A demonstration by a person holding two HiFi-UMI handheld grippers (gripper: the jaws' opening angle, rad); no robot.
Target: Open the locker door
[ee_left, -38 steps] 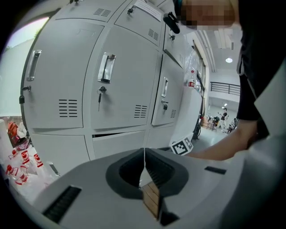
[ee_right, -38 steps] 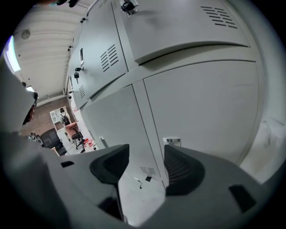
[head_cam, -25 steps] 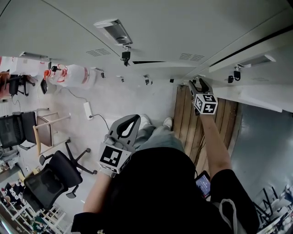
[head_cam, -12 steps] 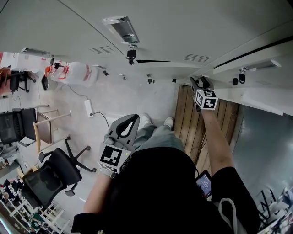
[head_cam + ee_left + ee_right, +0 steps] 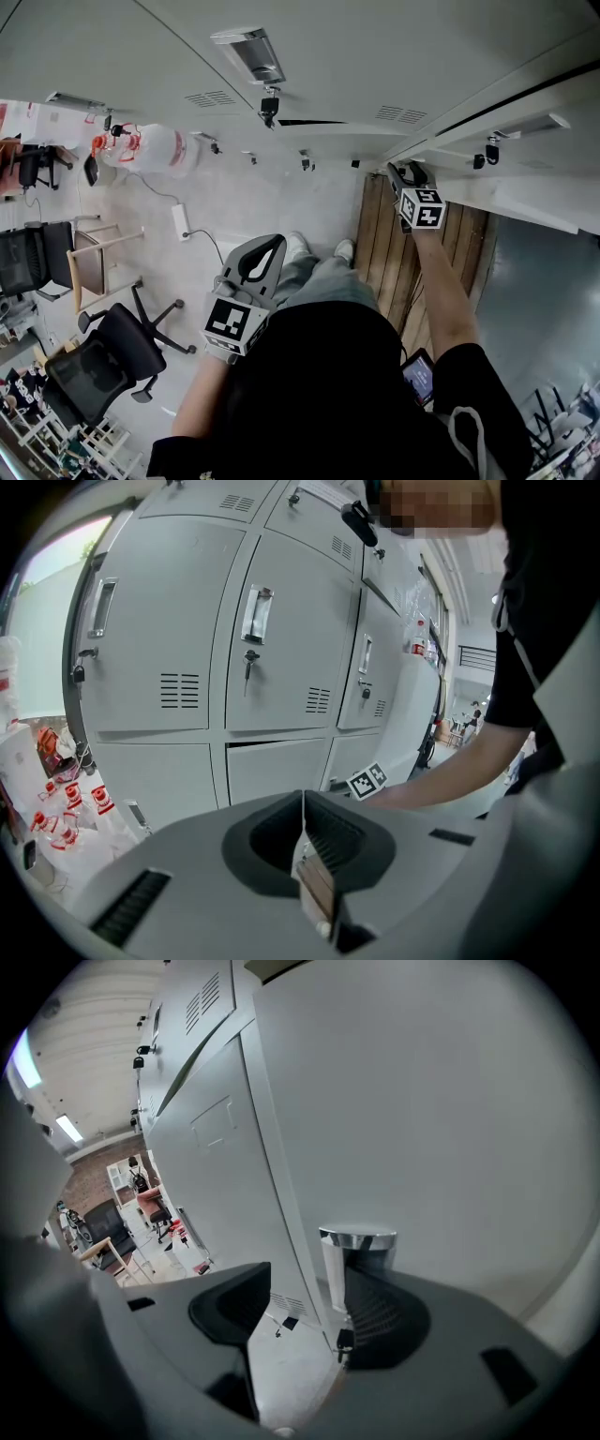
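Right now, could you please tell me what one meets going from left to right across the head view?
Black swivel office chair → white power strip → left gripper, jaws together → right gripper.

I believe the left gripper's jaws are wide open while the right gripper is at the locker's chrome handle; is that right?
Not quite: the left gripper has its jaws pressed together, empty, as the left gripper view shows. The right gripper is indeed at the chrome handle.
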